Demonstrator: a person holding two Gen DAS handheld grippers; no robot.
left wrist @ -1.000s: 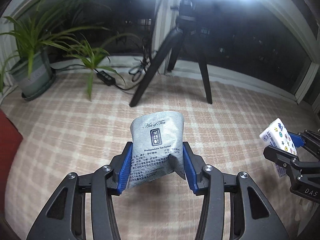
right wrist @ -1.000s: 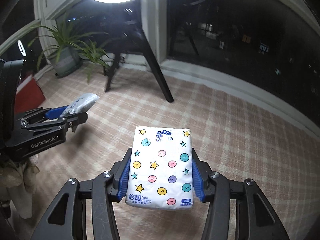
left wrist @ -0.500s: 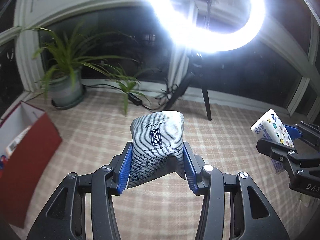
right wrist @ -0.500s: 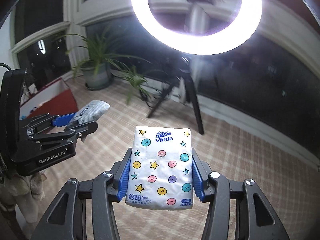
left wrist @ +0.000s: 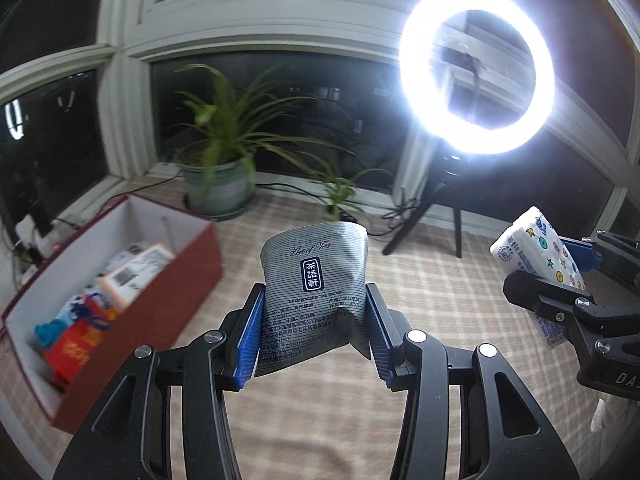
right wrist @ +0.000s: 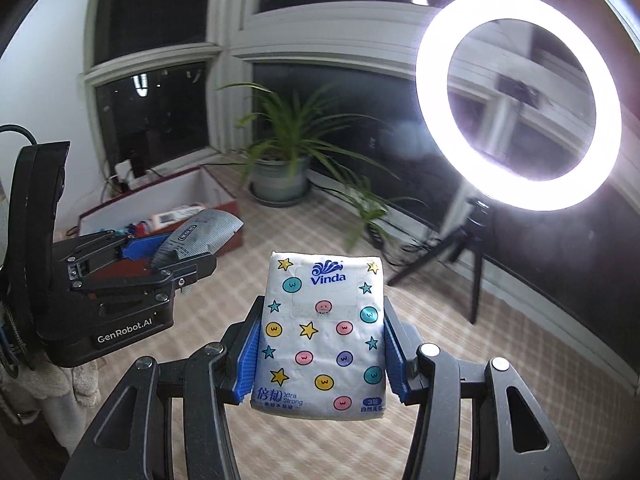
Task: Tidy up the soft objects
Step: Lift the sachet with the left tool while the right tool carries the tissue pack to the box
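1. Between blue pads of left gripper [left wrist: 314, 336]: silver tea sachet [left wrist: 316, 292], clamped at both side edges, long axis running forward along the fingers, top edge pointing away above checked floor [left wrist: 440, 300].
2. Legible: "Art of Tea", "Biodegradable Tea Sachet".
3. Between pads of right gripper [right wrist: 320, 356]: tissue pack [right wrist: 324, 332], gripped likewise, long axis forward, logo end away.
4. Legible: "Vinda", "Xtra Strong".
5. Left of sachet, on floor: open red box [left wrist: 188, 276] with packets.

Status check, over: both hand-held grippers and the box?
Left hand-held gripper clamps tea sachet. Right clamps tissue pack. Red box open, nothing blocking.
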